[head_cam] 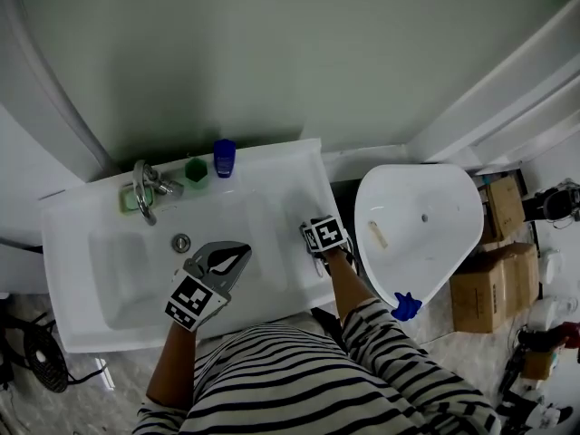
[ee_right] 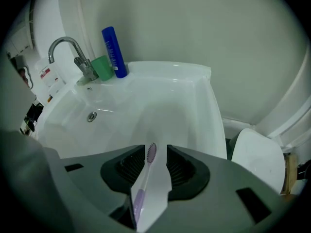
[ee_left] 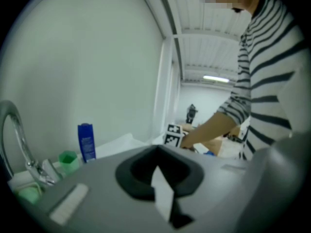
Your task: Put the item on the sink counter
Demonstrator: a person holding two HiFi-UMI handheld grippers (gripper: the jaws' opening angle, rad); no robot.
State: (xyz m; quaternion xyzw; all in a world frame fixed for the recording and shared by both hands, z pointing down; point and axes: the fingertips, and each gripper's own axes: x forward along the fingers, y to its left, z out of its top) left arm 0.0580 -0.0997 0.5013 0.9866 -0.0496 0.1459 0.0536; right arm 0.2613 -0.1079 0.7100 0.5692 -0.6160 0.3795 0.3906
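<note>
A purple toothbrush point(ee_right: 150, 155) stands head-up between the jaws of my right gripper point(ee_right: 155, 152), which is shut on its handle. In the head view that gripper point(head_cam: 317, 243) points steeply down over the right rim of the white sink counter point(head_cam: 290, 166), and the toothbrush is hidden under its marker cube. My left gripper point(head_cam: 237, 254) hovers over the basin, shut and holding nothing. In the left gripper view its jaws point(ee_left: 158, 166) meet, with the right gripper's cube point(ee_left: 174, 135) beyond them.
At the back of the counter stand a chrome faucet point(head_cam: 143, 188), a green cup point(head_cam: 196, 170) and a blue bottle point(head_cam: 225, 158). A white toilet point(head_cam: 417, 225) sits to the right of the sink, with cardboard boxes point(head_cam: 494, 275) past it.
</note>
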